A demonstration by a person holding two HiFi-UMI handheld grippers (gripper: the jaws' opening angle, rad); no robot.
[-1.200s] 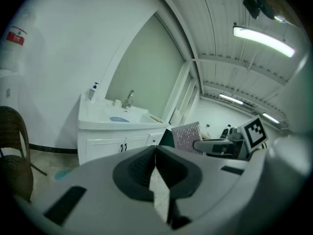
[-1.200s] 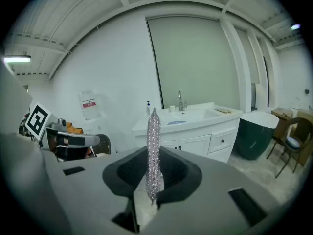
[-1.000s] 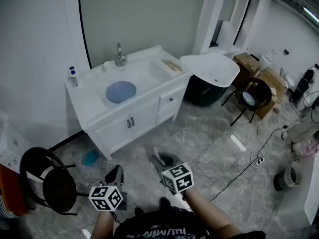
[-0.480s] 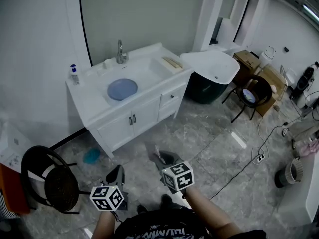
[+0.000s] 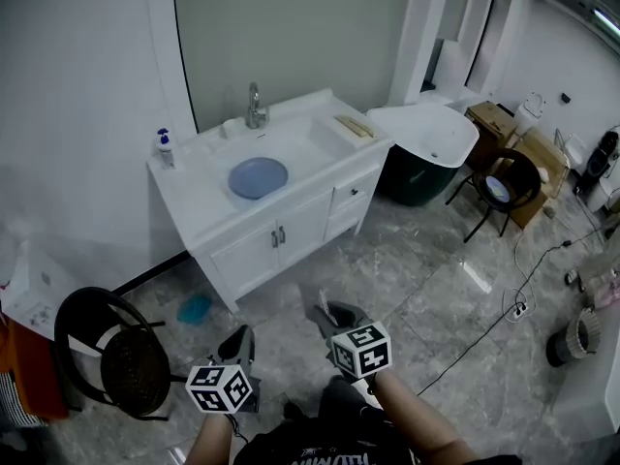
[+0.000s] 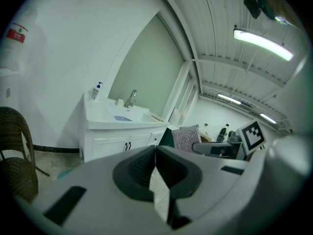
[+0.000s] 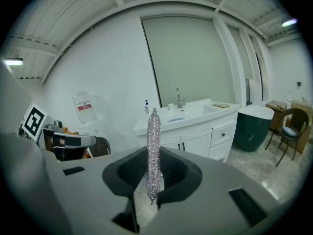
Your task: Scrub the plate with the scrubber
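A round blue plate (image 5: 258,177) lies in the basin of the white vanity (image 5: 208,226), several steps ahead of me; it also shows as the plate (image 7: 176,120) in the right gripper view. My right gripper (image 5: 325,314) is held low over the floor, shut on a flat silvery scrubber (image 7: 153,151) that stands edge-on between its jaws. The scrubber (image 6: 186,138) also shows in the left gripper view. My left gripper (image 5: 240,337) is beside it, jaws shut with nothing between them, as the left gripper (image 6: 155,149) shows in its own view. Both are far from the plate.
A faucet (image 5: 255,105) and a soap bottle (image 5: 165,148) stand on the vanity top. A black wicker chair (image 5: 116,361) is at my left, a teal thing (image 5: 196,308) on the floor, a white tub (image 5: 426,134), another chair (image 5: 509,187) and a cable (image 5: 494,323) at the right.
The vanity and plate have shifted right and slightly down in the head view as the camera moved. Both grippers sit a little lower in the view, with their jaws unchanged.
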